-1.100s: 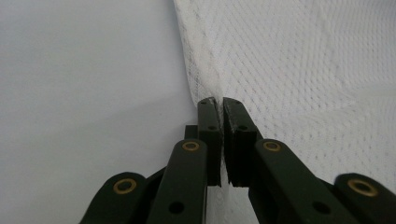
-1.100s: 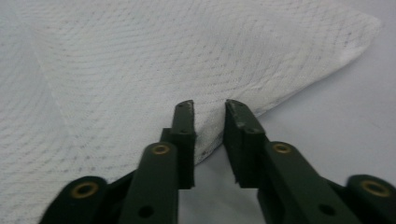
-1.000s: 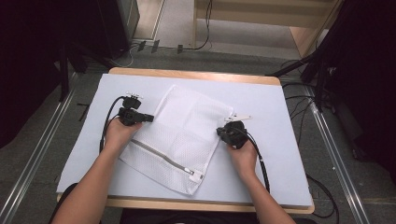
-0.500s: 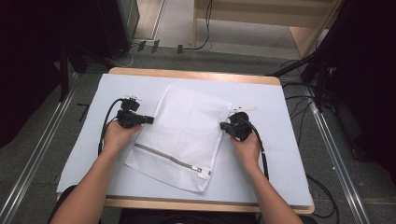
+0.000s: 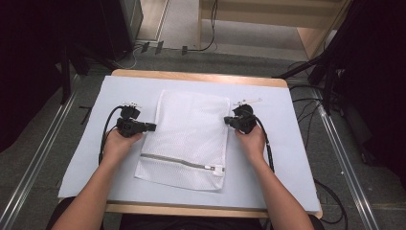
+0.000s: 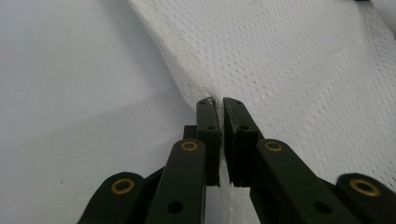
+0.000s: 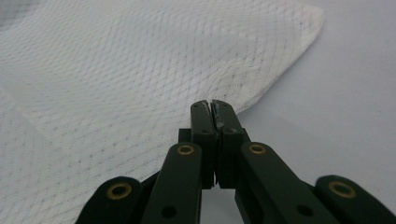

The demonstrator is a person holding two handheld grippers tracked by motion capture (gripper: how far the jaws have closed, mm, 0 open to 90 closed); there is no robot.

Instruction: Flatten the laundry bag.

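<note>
A white mesh bag (image 5: 191, 129) lies flat and square on the pale mat (image 5: 282, 158), its grey zipper (image 5: 182, 162) along the near end. My left gripper (image 5: 152, 127) sits at the bag's left edge, held by the person's left hand. In the left gripper view the jaws (image 6: 219, 100) are pinched on a raised fold of the mesh (image 6: 289, 60). On the opposite side, my right gripper (image 5: 226, 120) meets the bag's right edge. Its jaws (image 7: 211, 102) are closed on the hem of the mesh (image 7: 116, 70) in the right gripper view.
The mat covers a wooden table (image 5: 201, 76) whose far rim shows. A small white tag (image 5: 251, 101) lies just beyond the right gripper. Black cables (image 5: 313, 103) trail off the right side, and metal floor rails (image 5: 344, 153) run along both sides.
The bag has swung from lying slantwise to lying square with the table and shifted a little right. Both grippers moved with its side edges, the right one going farther from the person.
</note>
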